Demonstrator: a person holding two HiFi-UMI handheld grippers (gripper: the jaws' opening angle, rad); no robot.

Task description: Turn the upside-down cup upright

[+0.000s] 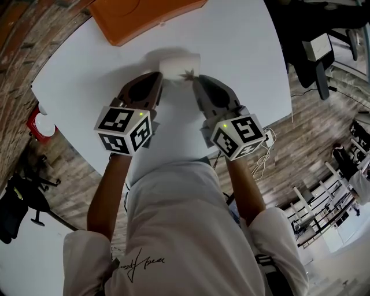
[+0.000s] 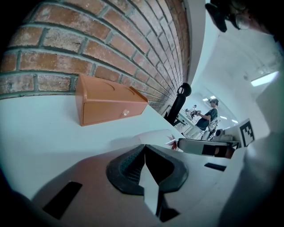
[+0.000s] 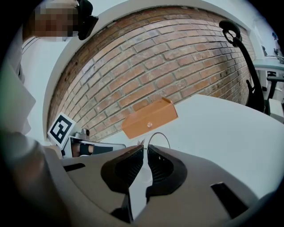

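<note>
The cup (image 1: pixel 179 65) is seen on the white surface (image 1: pixel 248 69) just ahead of both tools, its thin rim apparently pinched by the clenched right tool (image 1: pixel 195 79) for turning, while the left tool (image 1: pixel 158 77), clenched on nothing, is kept beside it, and an orange box (image 1: pixel 144 17) is left beyond, out of the way.

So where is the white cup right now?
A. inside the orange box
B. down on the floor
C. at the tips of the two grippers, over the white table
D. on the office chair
C: the head view shows the cup right at the tips of the left gripper and the right gripper, over the table, short of the orange box.
</note>
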